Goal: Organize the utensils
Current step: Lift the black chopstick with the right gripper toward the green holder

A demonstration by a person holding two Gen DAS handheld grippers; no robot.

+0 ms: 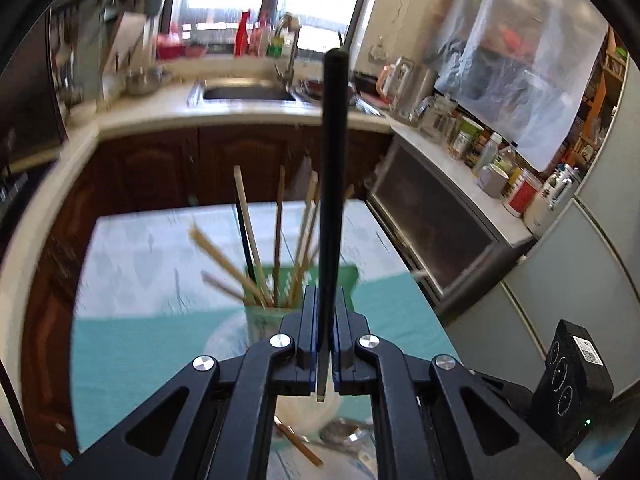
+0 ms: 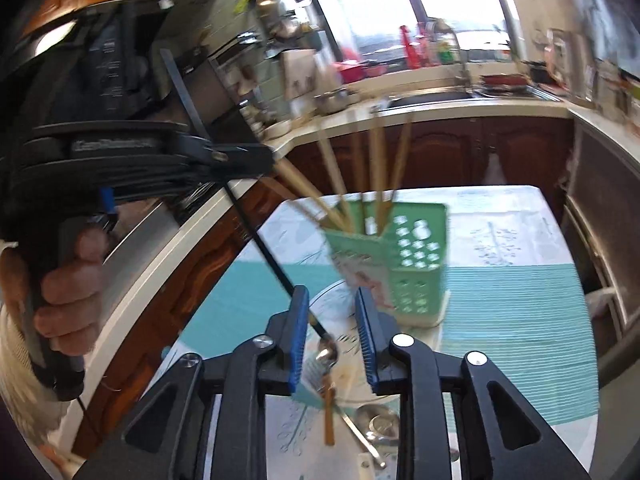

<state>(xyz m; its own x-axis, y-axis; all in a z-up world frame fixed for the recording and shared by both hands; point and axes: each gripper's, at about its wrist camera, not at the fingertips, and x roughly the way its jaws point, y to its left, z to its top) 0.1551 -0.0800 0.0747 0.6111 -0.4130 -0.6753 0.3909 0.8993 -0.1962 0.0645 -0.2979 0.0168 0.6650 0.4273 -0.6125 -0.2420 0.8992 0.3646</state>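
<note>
The left gripper (image 1: pixel 325 308) is clamped on a long black chopstick (image 1: pixel 331 184), held in the air above the green perforated holder (image 2: pixel 412 264) near the middle of the table (image 2: pixel 512 220), where several bamboo chopsticks (image 2: pixel 376 176) already stand. The right gripper (image 2: pixel 332 320) is parted and grasps nothing. A spoon (image 2: pixel 326 354) and another chopstick (image 2: pixel 329 416) lie loose near the table's near edge, so the sorting looks partly done.

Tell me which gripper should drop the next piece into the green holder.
Left, probably. The left gripper is already shut on a black utensil handle, raised above the green holder. The right gripper is open and empty, low over the spoons lying on the table.
</note>
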